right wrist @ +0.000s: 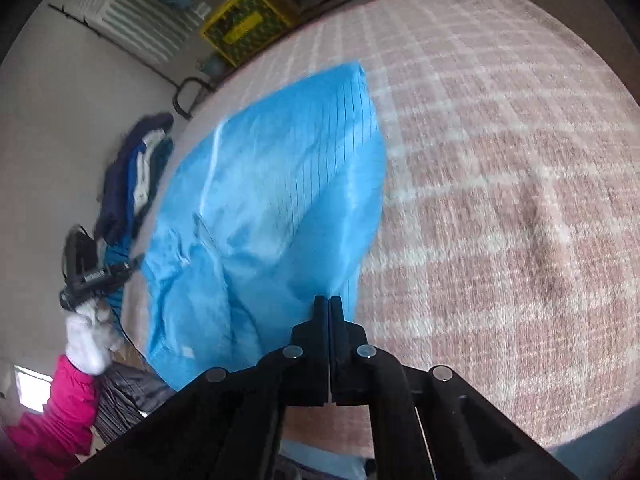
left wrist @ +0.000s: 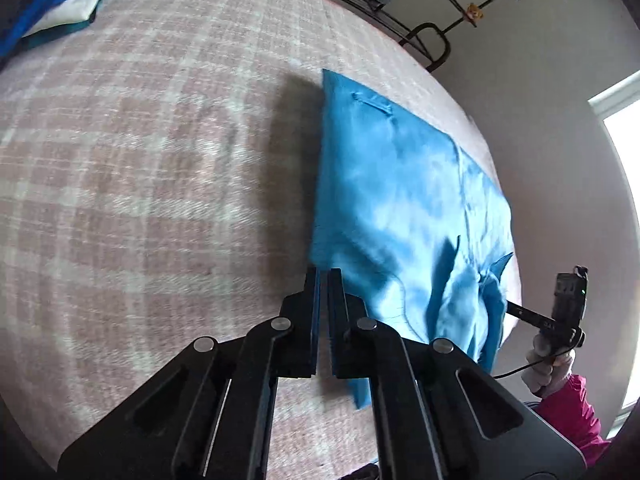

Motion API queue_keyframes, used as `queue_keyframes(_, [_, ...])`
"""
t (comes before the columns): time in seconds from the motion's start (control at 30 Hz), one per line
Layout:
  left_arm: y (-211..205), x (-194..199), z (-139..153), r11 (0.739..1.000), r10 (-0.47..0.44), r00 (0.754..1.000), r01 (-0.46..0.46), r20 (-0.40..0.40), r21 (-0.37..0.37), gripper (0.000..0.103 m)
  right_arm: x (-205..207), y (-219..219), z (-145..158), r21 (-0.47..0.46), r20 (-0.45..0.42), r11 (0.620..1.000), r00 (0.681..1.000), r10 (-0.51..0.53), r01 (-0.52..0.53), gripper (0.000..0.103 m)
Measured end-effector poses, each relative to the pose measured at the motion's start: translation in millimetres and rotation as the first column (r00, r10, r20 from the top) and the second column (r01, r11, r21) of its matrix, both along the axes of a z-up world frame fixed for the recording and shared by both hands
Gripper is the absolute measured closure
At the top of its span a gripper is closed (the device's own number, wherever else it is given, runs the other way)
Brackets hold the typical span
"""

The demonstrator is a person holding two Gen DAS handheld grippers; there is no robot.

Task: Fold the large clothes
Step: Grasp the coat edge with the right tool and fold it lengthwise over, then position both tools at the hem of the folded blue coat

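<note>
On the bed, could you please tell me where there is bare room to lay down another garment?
The checked blanket lies bare between the blue garment and the folded clothes at its far corner. It is crowded along the edge where the garment lies.

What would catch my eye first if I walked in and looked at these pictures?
The bright blue garment stands out at once, spread across the pink checked blanket near its edge. Next come the black fingers of the right gripper at the bottom of the picture, pressed together at the garment's near edge. A white-gloved hand in a pink sleeve holds the other gripper at the left.
</note>
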State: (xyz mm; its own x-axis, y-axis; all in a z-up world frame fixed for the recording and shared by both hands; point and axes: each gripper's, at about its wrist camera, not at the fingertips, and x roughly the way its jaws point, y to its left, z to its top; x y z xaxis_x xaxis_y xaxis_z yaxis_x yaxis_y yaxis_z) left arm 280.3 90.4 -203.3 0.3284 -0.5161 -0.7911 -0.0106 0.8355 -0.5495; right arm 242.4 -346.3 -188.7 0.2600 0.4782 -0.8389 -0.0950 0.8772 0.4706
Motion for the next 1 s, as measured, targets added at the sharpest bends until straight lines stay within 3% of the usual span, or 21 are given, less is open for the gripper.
queue_keyframes(0.07, [3.8,-3.5,6.3,1.000,0.006,1.000,-0.005,0.016,-0.011,0.102,0.5,3.4,11.8,-0.019,0.032,0.999,0.999,0.042,-0.041,0.101])
queue_keyframes(0.13, [2.4,-4.6,24.7,1.000,-0.006,0.997,0.005,0.082,0.012,0.102,1.9,4.3,33.3,-0.053,0.117,0.997,0.991,0.066,-0.060,0.099])
queue_keyframes(0.2, [-7.0,2.3,43.1,0.999,-0.028,0.990,0.023,0.142,0.036,0.102,9.2,3.3,55.4,-0.054,0.209,0.997,0.976,0.060,-0.049,0.090])
queue_keyframes(0.27, [-21.1,14.6,53.7,0.997,-0.063,0.980,0.053,0.186,0.059,0.102,25.1,9.0,75.2,-0.063,0.314,0.998,0.949,0.039,-0.021,0.073])
queue_keyframes(0.37, [-47.9,39.9,56.4,0.991,-0.106,0.970,0.086,0.219,0.103,0.102,64.9,29.0,83.3,-0.133,0.391,0.991,0.919,0.043,0.010,0.072])
queue_keyframes(0.47, [-62.5,59.8,36.7,0.986,-0.131,0.973,0.108,0.189,0.127,0.102,99.2,45.2,64.9,-0.201,0.364,0.979,0.930,0.060,0.016,0.074])
queue_keyframes(0.53, [-66.1,65.9,17.0,0.983,-0.140,0.981,0.121,0.137,0.135,0.102,112.2,48.3,40.7,-0.199,0.293,0.980,0.955,0.050,0.010,0.076])
queue_keyframes(0.63, [-65.0,60.7,-6.2,0.976,-0.161,0.983,0.145,0.089,0.160,0.102,103.7,52.5,9.9,-0.230,0.228,0.973,0.970,0.087,-0.033,0.076])
queue_keyframes(0.7, [-63.3,54.1,-10.6,0.974,-0.176,0.978,0.157,0.111,0.161,0.102,92.2,52.0,0.0,-0.248,0.216,0.967,0.970,0.112,-0.057,0.076])
queue_keyframes(0.8, [-56.4,55.4,-0.4,0.977,-0.163,0.982,0.147,0.095,0.156,0.102,90.5,52.0,16.6,-0.271,0.217,0.959,0.966,0.142,-0.080,0.076])
queue_keyframes(0.87, [-57.0,61.3,13.1,0.978,-0.164,0.977,0.143,0.134,0.154,0.102,92.6,50.9,41.8,-0.210,0.285,0.976,0.950,0.125,-0.066,0.076])
queue_keyframes(1.0, [-70.8,80.1,31.8,0.978,-0.171,0.968,0.144,0.185,0.152,0.102,118.3,65.2,57.6,-0.255,0.339,0.966,0.932,0.130,-0.042,0.076])
